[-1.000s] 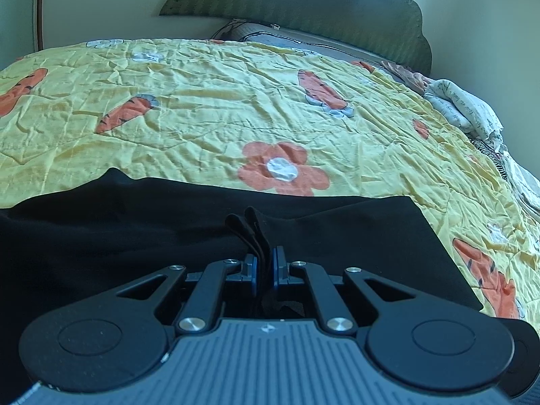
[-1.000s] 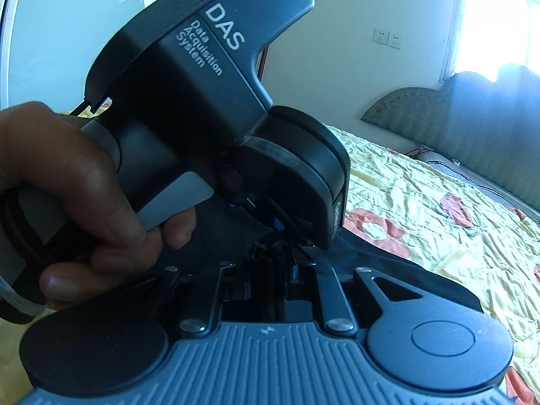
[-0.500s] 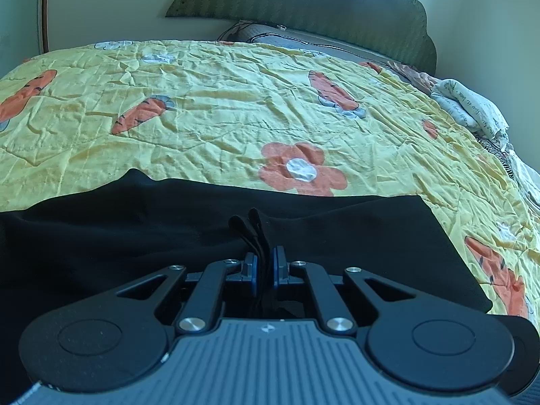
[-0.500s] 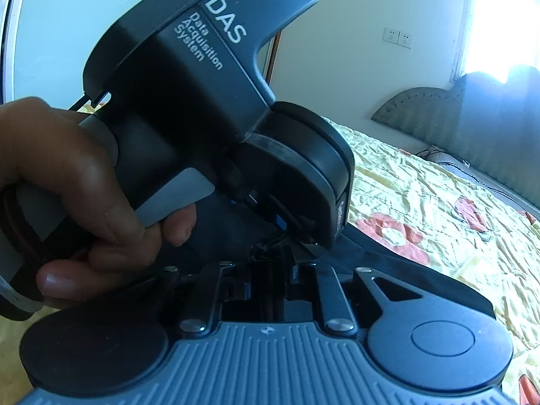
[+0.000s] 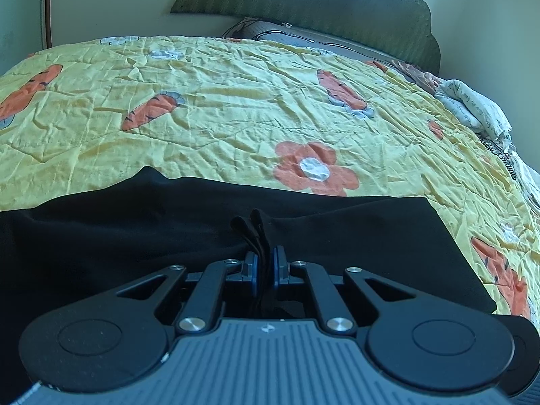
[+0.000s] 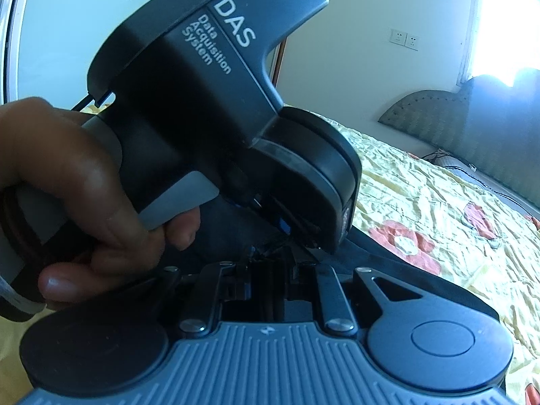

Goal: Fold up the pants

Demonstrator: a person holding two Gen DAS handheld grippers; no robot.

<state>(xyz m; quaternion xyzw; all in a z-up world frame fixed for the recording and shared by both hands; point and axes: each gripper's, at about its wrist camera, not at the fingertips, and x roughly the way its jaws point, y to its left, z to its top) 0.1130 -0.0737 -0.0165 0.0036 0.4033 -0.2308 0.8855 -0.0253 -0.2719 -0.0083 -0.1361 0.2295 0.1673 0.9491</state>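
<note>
Black pants (soft, pinched) on crinkled bedspread.

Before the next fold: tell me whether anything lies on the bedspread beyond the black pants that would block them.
Nothing visible. Beyond the pants, held by the left tool, the yellow bedspread lies bare; a white bundle sits only at its far right edge.

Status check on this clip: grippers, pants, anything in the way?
Left gripper shut on black pants. Right gripper pinching the same cloth, close beside it. Pants on yellow bedspread. Nothing in the way.

Window glare, fisheye-warped edges
</note>
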